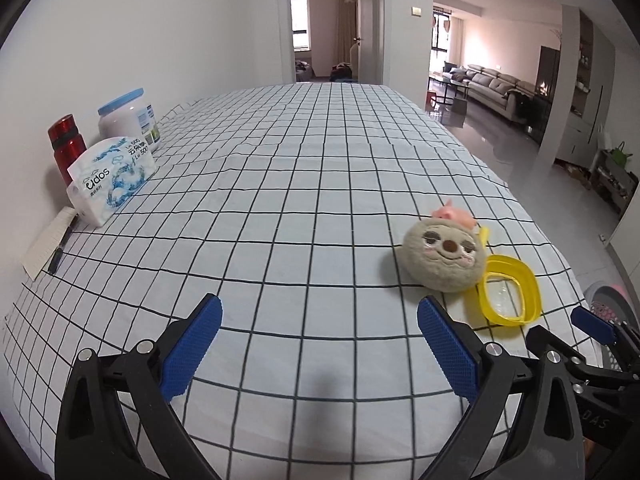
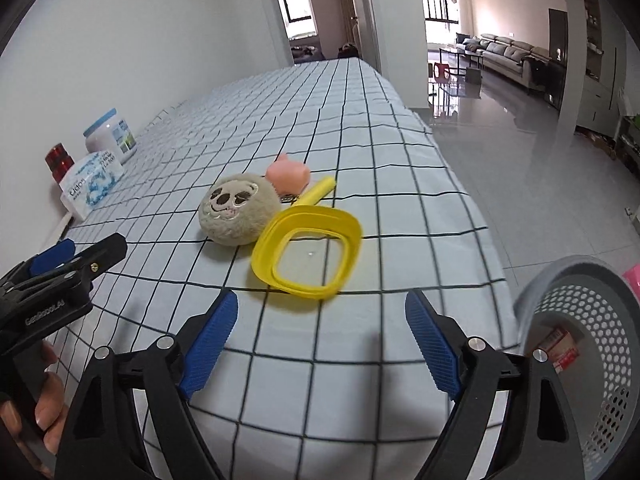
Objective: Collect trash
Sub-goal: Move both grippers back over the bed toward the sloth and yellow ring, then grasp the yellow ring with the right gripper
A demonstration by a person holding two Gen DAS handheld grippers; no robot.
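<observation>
My left gripper [image 1: 320,316] hangs low over the checked cloth of the tabletop [image 1: 304,168], its jaws spread wide with nothing between them. My right gripper [image 2: 322,312] sits just beside it, over the near edge, jaws equally wide and empty. Ahead of the right one lies a yellow lid [image 2: 308,256] with a clear centre, flat on the cloth, and touching its far left side is a grey plush ball [image 2: 238,214] with a stitched face. Behind the plush sits a small pink toy [image 2: 289,176] and a yellow stick-like piece [image 2: 318,191] (I cannot tell what that piece is). Off the tabletop's right edge stands a grey perforated basket [image 2: 592,320] with some red-and-white packaging inside. Along the wall at the far left are a tissue pack [image 1: 110,178], a white jar [image 1: 130,120] with a blue lid, a red bottle [image 1: 66,146], and a notepad [image 1: 46,242] with a pen [image 1: 60,250].
</observation>
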